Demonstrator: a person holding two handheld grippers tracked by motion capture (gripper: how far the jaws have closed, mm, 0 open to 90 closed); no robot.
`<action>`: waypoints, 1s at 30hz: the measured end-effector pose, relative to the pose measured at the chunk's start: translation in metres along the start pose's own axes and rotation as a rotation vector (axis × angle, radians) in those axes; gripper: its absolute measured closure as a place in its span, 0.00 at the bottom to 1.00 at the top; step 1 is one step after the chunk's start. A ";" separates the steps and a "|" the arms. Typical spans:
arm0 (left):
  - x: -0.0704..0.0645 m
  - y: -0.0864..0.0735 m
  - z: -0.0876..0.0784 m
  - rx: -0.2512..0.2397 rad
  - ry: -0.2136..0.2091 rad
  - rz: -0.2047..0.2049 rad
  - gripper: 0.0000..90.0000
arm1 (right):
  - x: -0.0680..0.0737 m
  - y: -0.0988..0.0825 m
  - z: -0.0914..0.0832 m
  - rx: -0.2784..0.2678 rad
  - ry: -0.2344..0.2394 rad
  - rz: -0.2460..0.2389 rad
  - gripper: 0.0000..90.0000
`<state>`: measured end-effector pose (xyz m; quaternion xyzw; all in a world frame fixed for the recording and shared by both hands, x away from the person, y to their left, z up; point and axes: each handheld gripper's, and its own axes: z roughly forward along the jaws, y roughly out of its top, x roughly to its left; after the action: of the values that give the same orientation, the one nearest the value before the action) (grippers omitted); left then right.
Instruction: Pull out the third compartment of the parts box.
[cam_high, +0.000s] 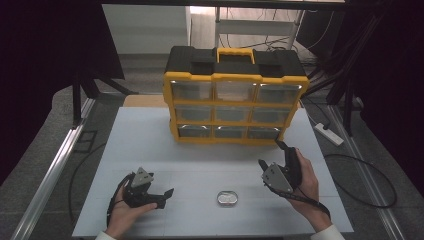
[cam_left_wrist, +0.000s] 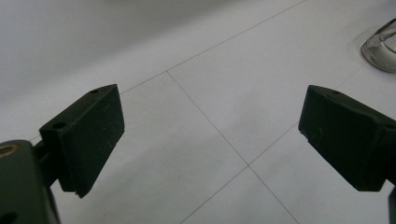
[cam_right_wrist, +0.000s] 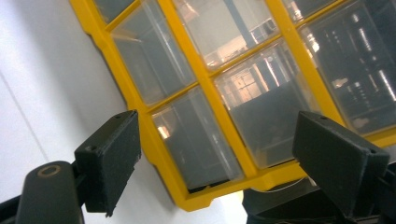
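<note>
The left gripper (cam_high: 167, 194) lies low over the near left part of the white table (cam_high: 150, 145), held in the person's left hand (cam_high: 125, 212), its jaws spread wide with nothing between them. In the left gripper view the two black jaws frame bare tabletop crossed by thin seams, and the small clear oval dish (cam_left_wrist: 383, 46) peeks in at the upper right corner, beyond the right-hand jaw and apart from it. From the high view the same dish (cam_high: 228, 198) sits near the front edge of the table, roughly midway between the two grippers, to the right of the left gripper's tips and touching neither tool. What the dish holds, if anything, is too small to make out.

The right gripper (cam_high: 269, 156) is lifted in the person's right hand (cam_high: 305, 182) at the right of the table, pointing up toward the yellow and black drawer cabinet (cam_high: 235, 80). Its jaws are also wide apart and empty. In the right gripper view they bracket the cabinet's lower clear drawers (cam_right_wrist: 196, 140), which stand ahead of the tips, not touched. The dish lies near and to the left of this gripper, closer to the person.
</note>
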<state>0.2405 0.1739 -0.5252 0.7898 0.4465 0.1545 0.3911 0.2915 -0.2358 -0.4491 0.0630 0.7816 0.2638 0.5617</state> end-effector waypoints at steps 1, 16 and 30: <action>0.000 0.000 0.000 0.000 0.000 0.000 0.08 | -0.001 0.001 0.000 0.000 -0.005 -0.001 0.17; -0.001 0.000 0.000 0.000 0.001 0.001 0.08 | -0.017 0.007 0.004 -0.011 -0.045 -0.001 0.17; -0.001 0.000 0.000 0.002 0.002 0.002 0.08 | -0.030 0.013 0.003 -0.017 -0.086 -0.027 0.17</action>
<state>0.2403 0.1731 -0.5254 0.7906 0.4460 0.1552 0.3898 0.3026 -0.2355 -0.4179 0.0592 0.7553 0.2598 0.5987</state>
